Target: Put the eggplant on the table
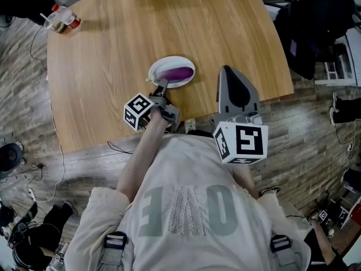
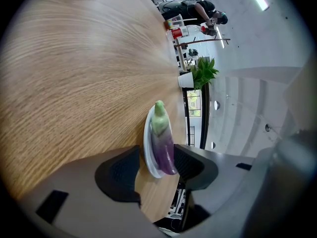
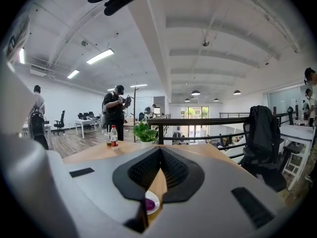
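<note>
Lining up the grab: eggplant [image 1: 179,73] lies on its side on a white plate [image 1: 161,66] on the wooden table [image 1: 113,49], so task not done yet. It has to come off the plate and onto bare wood. L gripper [image 1: 162,86] sits at the plate's near edge w/ jaws wide apart. In the left gripper view the eggplant [image 2: 162,143] and the plate rim [image 2: 147,148] both sit in the gap: purple end nearest, green stem end pointing away, one pad just beside the eggplant, the other apart from the plate; nothing clamped. R gripper [image 1: 227,71] is over the table's near edge, jaws closed together on nothing, well apart from the plate; looks idle. To do it well, imo: shift so only the eggplant is between the pads, not the rim, else the plate comes up too. Close on the thick purple body, not the tapered stem; skin looks smooth, prob slippery, so squeeze firm but slow. Lift clear of the rim before moving sideways, then set down on open wood beside the plate.
</note>
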`<state>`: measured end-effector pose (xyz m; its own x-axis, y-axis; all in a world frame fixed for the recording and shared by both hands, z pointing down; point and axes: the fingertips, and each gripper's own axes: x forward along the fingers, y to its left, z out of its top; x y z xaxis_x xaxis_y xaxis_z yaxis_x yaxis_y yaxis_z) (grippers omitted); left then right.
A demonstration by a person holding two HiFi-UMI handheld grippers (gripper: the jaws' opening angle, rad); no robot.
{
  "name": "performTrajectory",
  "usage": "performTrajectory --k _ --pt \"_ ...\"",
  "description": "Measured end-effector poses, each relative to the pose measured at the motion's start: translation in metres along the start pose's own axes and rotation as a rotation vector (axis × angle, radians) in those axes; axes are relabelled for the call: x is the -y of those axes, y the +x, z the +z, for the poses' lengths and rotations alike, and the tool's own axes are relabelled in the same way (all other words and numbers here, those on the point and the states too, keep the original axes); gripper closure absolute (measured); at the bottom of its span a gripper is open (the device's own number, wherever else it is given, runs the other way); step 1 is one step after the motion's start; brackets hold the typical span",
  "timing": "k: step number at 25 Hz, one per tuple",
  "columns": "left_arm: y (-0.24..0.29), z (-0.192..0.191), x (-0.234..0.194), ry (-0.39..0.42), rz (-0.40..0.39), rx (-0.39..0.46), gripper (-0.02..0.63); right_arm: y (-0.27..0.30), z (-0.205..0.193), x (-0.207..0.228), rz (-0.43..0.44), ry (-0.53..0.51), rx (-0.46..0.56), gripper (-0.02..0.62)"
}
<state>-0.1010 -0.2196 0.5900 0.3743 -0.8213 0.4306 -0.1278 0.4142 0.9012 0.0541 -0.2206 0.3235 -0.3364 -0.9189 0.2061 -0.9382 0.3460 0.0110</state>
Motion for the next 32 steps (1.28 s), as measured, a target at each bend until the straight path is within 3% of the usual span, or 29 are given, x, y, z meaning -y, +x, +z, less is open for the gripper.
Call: performTrajectory --k 8,14,18,20,24,25,28,32 --pt "-0.01 -0.006 0.005 -0.014 0.031 0.01 0.38 -0.002 0.002 -0.002 0.005 -0.002 0.005 0.575" --pt "-0.036 0.029 0.011 0.171 0.14 0.204 0.38 -0.004 0.001 -0.001 0.014 0.008 0.005 0.575" --pt "-0.049 0.056 0.038 0.298 0.08 0.31 0.38 -0.003 0.005 -0.003 0.017 0.007 0.017 0.575" --pt "-0.059 0.068 0.066 0.451 0.039 0.37 0.38 -0.003 0.006 -0.004 0.022 0.007 0.019 0.575" --pt "-0.088 0.07 0.158 0.971 -0.093 0.52 0.38 -0.001 0.007 -0.006 0.036 0.009 0.028 0.575" --pt "-0.096 0.067 0.18 1.067 -0.128 0.559 0.38 -0.001 0.007 -0.007 0.038 0.01 0.03 0.575" --pt "-0.121 0.054 0.228 1.218 -0.221 0.652 0.38 -0.001 0.01 -0.011 0.052 0.01 0.038 0.575" --pt "-0.145 0.027 0.27 1.389 -0.277 0.727 0.38 -0.002 0.022 -0.017 0.08 0.008 0.075 0.575"
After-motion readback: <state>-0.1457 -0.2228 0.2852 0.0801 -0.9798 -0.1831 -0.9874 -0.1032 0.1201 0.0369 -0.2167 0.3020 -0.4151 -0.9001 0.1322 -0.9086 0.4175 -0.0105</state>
